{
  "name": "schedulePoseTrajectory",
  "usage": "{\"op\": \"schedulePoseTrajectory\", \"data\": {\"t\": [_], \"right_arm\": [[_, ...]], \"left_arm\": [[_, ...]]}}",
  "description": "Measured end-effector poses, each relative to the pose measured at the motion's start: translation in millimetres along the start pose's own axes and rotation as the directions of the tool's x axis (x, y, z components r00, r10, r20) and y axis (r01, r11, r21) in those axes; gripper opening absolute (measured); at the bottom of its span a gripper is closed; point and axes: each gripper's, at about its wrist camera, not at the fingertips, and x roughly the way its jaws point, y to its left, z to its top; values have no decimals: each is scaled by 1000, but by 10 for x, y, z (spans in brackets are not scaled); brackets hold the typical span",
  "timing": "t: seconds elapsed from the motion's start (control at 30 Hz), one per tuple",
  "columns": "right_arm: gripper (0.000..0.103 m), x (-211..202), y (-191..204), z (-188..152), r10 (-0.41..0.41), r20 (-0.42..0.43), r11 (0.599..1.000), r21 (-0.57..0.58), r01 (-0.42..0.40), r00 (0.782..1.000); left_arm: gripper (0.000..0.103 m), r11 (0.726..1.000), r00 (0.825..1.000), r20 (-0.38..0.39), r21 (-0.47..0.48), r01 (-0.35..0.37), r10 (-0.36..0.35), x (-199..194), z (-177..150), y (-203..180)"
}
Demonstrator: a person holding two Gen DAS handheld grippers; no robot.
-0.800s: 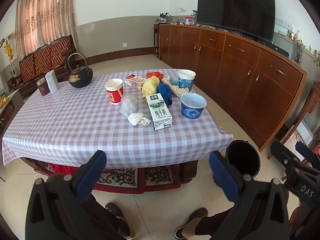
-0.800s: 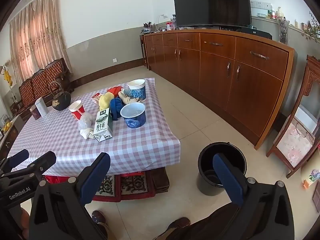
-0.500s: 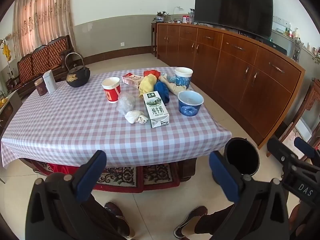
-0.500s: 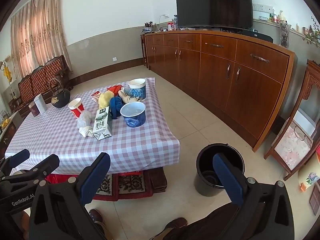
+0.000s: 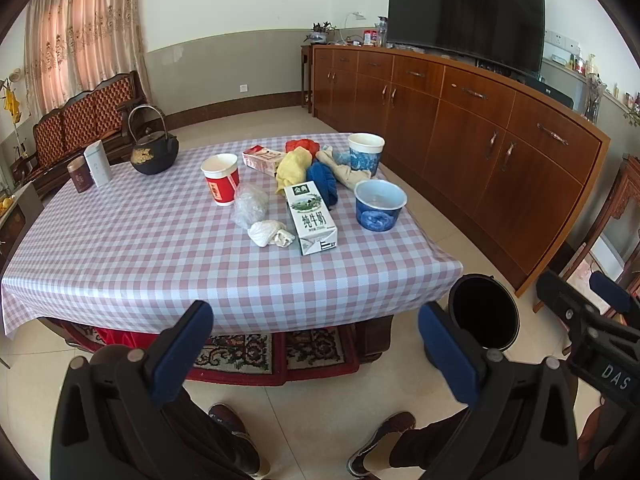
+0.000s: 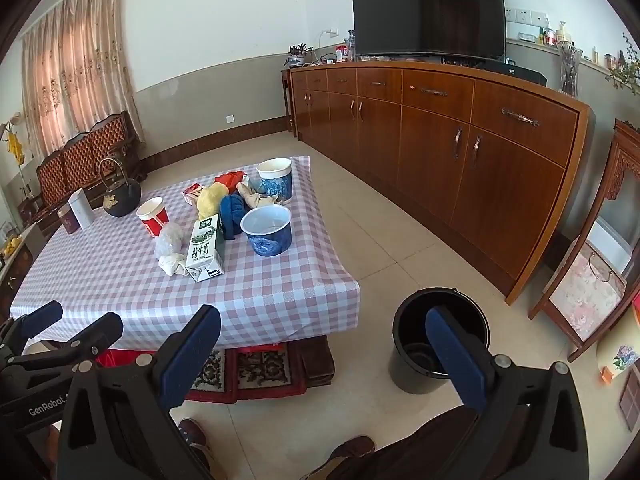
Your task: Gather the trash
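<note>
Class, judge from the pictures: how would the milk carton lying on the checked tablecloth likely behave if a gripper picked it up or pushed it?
The milk carton lies flat on a broad face, so it should slide, not roll. Its top flaps look opened, suggesting it is empty, light and easily crushed. A push might bump the white wad beside it.

Both cameras look forward and downward from short of the counter, standing off it. The right view sits further right, toward the bucket. Both share counter, bucket and sideboard.
</note>
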Motion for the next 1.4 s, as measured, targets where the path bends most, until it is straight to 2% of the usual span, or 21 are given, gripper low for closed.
{"op": "schedulePoseTrajectory", "data": {"t": [0.87,1.4], "right_arm": [[103,0,-4,-30,2,7,1000,0,-2,1000],[103,-87,9,-26,6,58,1000,10,-7,998]], "left_arm": [[103,1000,1000,5,-10,0,0,-3,5,51],[103,999,998,62,-37,-2,4,-68,9,109]]}}
